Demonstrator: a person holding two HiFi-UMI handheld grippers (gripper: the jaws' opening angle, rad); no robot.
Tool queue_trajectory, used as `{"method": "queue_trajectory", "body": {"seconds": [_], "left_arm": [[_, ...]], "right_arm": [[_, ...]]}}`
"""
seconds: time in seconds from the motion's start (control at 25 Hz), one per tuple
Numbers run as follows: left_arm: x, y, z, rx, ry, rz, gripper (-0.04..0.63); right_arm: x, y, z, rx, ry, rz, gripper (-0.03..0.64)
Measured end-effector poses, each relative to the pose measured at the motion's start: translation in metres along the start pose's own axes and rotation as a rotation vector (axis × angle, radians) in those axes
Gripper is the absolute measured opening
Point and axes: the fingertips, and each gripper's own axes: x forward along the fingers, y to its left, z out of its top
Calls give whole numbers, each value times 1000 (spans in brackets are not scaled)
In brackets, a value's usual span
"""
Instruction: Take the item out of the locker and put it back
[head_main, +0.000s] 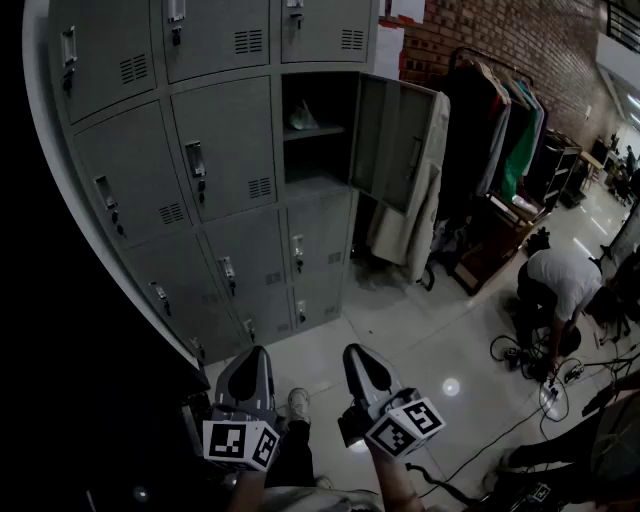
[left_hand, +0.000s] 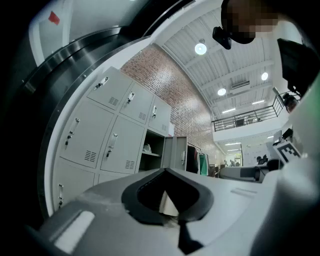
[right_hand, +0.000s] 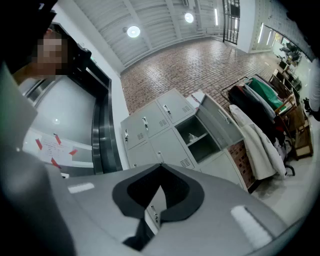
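Left gripper (head_main: 251, 362) and right gripper (head_main: 360, 362) are held low in front of the grey lockers (head_main: 200, 150), each with its jaws pressed together on nothing. One door (head_main: 385, 140) stands open. The pale item (head_main: 303, 117) sits on the upper shelf inside, well apart from both grippers. A beige coat (head_main: 415, 205) hangs over that door. The floor (head_main: 420, 330) is glossy pale tile. To the right are a brick wall (head_main: 520, 40), a clothes rack (head_main: 505, 120) and a person (head_main: 560, 285) bent over cables (head_main: 515, 352).

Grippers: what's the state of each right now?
Left gripper: closed, holding nothing.
Right gripper: closed, holding nothing.
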Motion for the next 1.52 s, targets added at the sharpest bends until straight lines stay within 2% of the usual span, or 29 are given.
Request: {"method": "queue_trajectory", "body": {"seconds": [0.2, 0.36, 0.6, 0.8, 1.12, 1.32, 1.52], "left_arm": [[56, 21, -7, -5, -9, -27, 5], [125, 45, -9, -12, -9, -61, 5], [250, 103, 15, 16, -50, -96, 5], [322, 139, 33, 24, -88, -99, 5], [384, 148, 16, 31, -58, -70, 5], [407, 152, 13, 32, -58, -44, 5], [422, 163, 13, 31, -58, -22, 5]], "right_arm": [[48, -22, 0, -34, 3, 43, 2], [110, -52, 3, -52, 18, 63, 2], [231, -100, 22, -87, 0, 91, 2], [305, -130, 32, -115, 8, 87, 2], [356, -191, 38, -115, 48, 50, 2], [388, -214, 57, -176, 60, 48, 2], [452, -223, 94, -210, 51, 107, 25]]}}
